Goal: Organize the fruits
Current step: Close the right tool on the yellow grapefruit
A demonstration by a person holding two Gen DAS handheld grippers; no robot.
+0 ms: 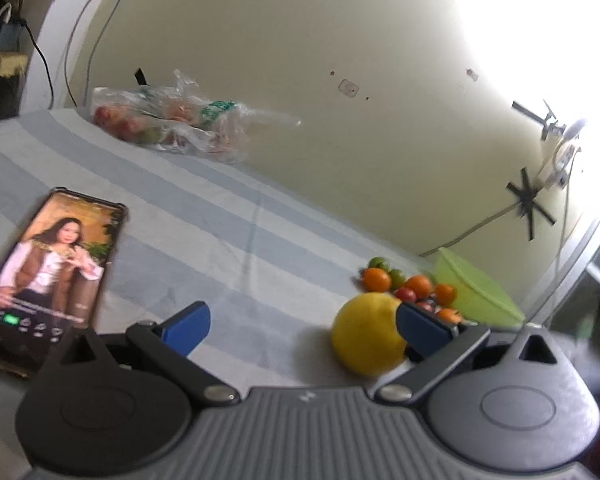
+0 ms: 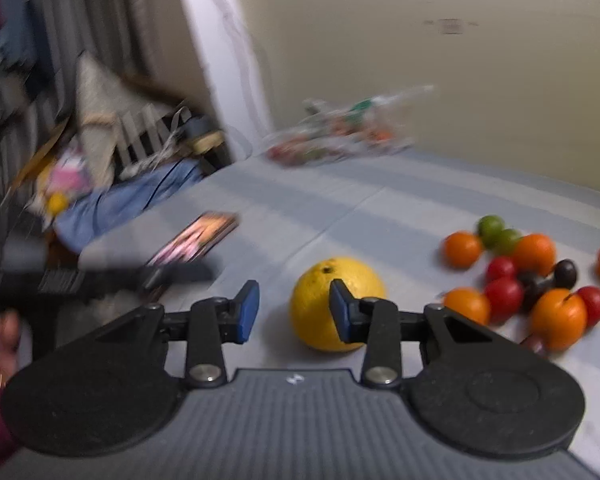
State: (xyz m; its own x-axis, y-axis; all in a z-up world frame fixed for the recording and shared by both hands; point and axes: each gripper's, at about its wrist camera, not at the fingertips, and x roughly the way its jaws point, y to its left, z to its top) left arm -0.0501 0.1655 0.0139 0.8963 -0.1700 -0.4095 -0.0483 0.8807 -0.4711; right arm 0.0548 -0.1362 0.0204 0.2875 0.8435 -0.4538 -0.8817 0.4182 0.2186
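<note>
Left tongs gape wide, nothing between the pads. Right tongs stand partly open with a narrow gap, also empty. No earlier frame, so motion is left out.

Big yellow citrus sits on the striped table, just ahead of both tongs and off to their right side. In the left view it looks to be touching the right-hand pad from the inside, though the blur may fool me. In the right view the right-hand pad overlaps its front and the fruit lies mostly outside the gap. It is roundish, with no real long axis. Both hands are close; judged, the left one's wide gap fits it better.

Further right and beyond: small fruit pile of orange, red, green and dark pieces. Past that, green bowl, likely the target. Phone lies left of the left tongs. Far back by the wall, plastic bag with more fruit.
</note>
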